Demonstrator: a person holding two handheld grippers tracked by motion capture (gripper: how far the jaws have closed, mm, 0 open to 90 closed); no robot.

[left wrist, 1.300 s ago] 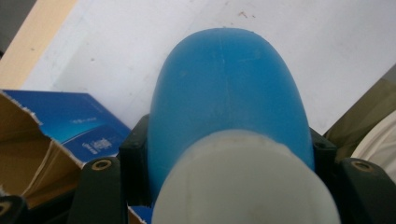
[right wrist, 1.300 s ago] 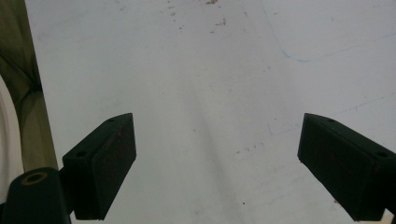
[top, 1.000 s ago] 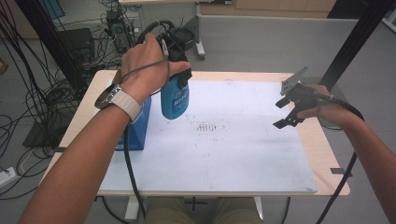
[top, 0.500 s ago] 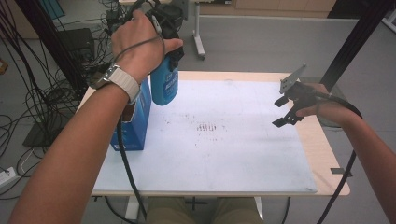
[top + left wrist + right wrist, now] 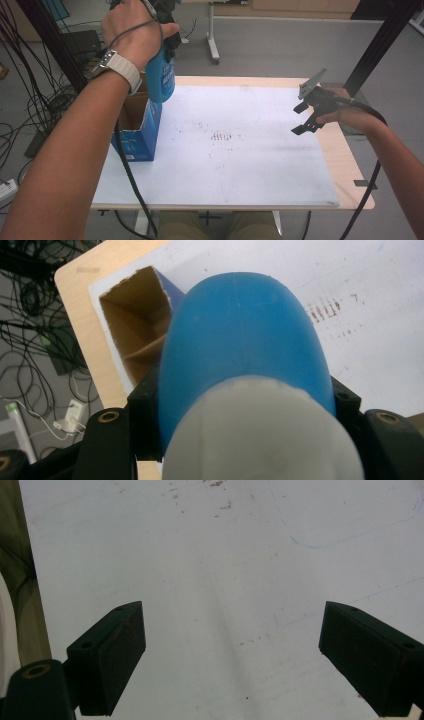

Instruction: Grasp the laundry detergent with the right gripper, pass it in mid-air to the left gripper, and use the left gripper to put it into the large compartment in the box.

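Landmark for me is the white mat [image 5: 235, 165] covering most of the table [image 5: 350, 170].

Nearest, in the high view: both forearms come in from the bottom edge, one either side of the mat. I see a watch with a pale strap [image 5: 120, 70] on the left wrist.

Right gripper [image 5: 303, 118] hangs over the mat's right edge, about halfway up its length, with the hand behind it over the bare wood strip beside the mat. In the right gripper view its jaws stand wide apart with nothing between them, just mat surface [image 5: 225, 605] below, with faint pen lines and a few small specks.

Middle of the mat: a patch of small reddish marks [image 5: 222, 136].

Left edge of the mat: a blue cardboard box [image 5: 137, 132], top open, brown inside. In the left gripper view I look down into that box [image 5: 137, 320], and a cardboard divider is visible inside it.

Farthest: left gripper [image 5: 167, 37] is held high above the mat's far-left corner, pinching a blue bottle [image 5: 161, 75]. The bottle hangs neck-up from the jaws, its base in the air above the box's far rim, not touching box or mat. In the left gripper view the bottle [image 5: 240, 350] sits squarely between the two black jaws, pressed on both sides, white cap [image 5: 260, 435] nearest the camera.
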